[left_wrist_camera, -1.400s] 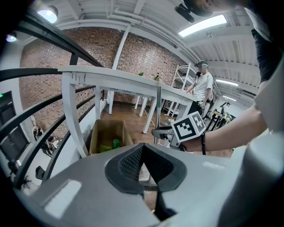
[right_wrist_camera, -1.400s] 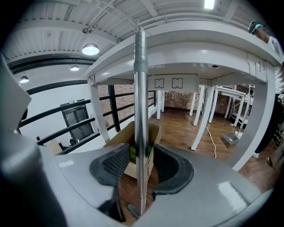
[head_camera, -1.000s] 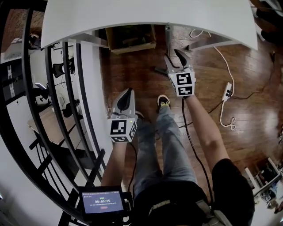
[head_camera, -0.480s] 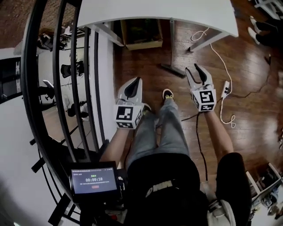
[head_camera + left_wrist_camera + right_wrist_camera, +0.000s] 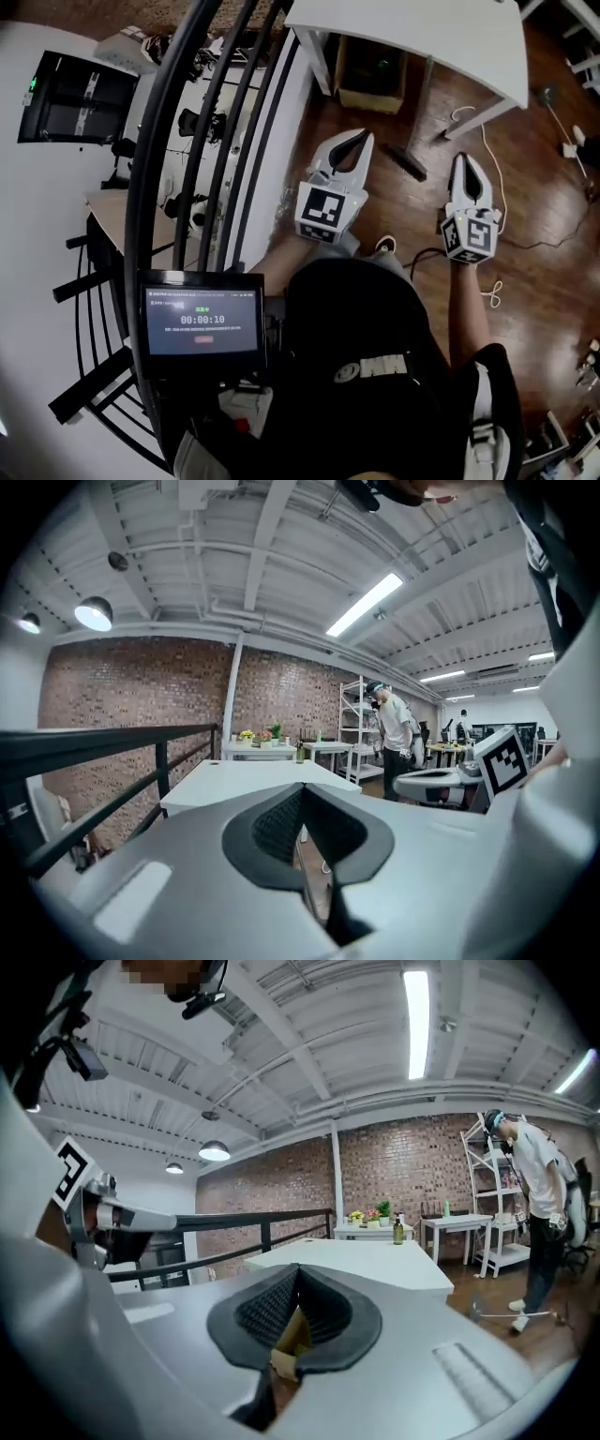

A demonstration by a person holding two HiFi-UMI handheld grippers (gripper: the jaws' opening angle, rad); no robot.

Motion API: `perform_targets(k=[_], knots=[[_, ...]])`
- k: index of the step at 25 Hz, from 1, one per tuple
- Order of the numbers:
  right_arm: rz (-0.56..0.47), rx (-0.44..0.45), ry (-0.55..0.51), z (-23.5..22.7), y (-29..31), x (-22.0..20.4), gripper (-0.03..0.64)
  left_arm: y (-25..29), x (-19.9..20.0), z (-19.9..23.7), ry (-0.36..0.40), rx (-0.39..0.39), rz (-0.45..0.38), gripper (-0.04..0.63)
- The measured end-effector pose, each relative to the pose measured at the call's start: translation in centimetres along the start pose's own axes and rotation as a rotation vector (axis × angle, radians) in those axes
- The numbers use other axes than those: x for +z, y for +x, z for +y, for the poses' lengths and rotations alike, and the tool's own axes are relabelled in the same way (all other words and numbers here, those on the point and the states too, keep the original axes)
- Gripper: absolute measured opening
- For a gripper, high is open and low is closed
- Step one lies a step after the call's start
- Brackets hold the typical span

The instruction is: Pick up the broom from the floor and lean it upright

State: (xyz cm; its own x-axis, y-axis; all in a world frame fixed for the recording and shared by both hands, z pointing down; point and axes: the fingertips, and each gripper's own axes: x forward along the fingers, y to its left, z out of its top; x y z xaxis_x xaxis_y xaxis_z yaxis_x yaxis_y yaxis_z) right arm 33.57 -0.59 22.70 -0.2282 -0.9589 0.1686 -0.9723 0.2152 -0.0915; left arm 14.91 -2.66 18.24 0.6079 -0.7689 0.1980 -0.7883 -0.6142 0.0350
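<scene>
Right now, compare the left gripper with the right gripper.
The left gripper is beside the black railing; the right gripper is over open wood floor. In the head view the left gripper tilts rightward; the right gripper points straight up the picture. Both are shut, holding nothing.

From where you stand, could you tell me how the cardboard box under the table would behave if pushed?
The box is open-topped cardboard, so probably light, though its dark inside hides any load. It looks low and wide on a glossy wooden floor, so it should slide rather than tip. Its thin walls may flex under a hard push.
</scene>
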Motion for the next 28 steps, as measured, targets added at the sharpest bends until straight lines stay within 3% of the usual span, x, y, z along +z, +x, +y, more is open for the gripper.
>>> perform_targets(k=[5,9,22,28], knots=[[0.023,0.117,-0.017,5.7,-1.4,-1.0,0.003,-2.8,0.5,-0.5,0.023,0.008,-0.018,0.014],[-0.007,0.208,-0.029,6.1,-2.5,-1.6,0.003,-1.9,-0.4,-3.9,0.046,-0.008,-0.033,0.014],[-0.023,0.175,-0.026,4.1,-4.0,-0.7,0.003,-1.1,0.8,-9.5,0.062,-0.068,-0.037,0.014],[-0.021,0.170,-0.025,4.4,-4.2,-0.1,0.003,-1.1,1.2,-9.6,0.051,-0.060,-0.039,0.014]])
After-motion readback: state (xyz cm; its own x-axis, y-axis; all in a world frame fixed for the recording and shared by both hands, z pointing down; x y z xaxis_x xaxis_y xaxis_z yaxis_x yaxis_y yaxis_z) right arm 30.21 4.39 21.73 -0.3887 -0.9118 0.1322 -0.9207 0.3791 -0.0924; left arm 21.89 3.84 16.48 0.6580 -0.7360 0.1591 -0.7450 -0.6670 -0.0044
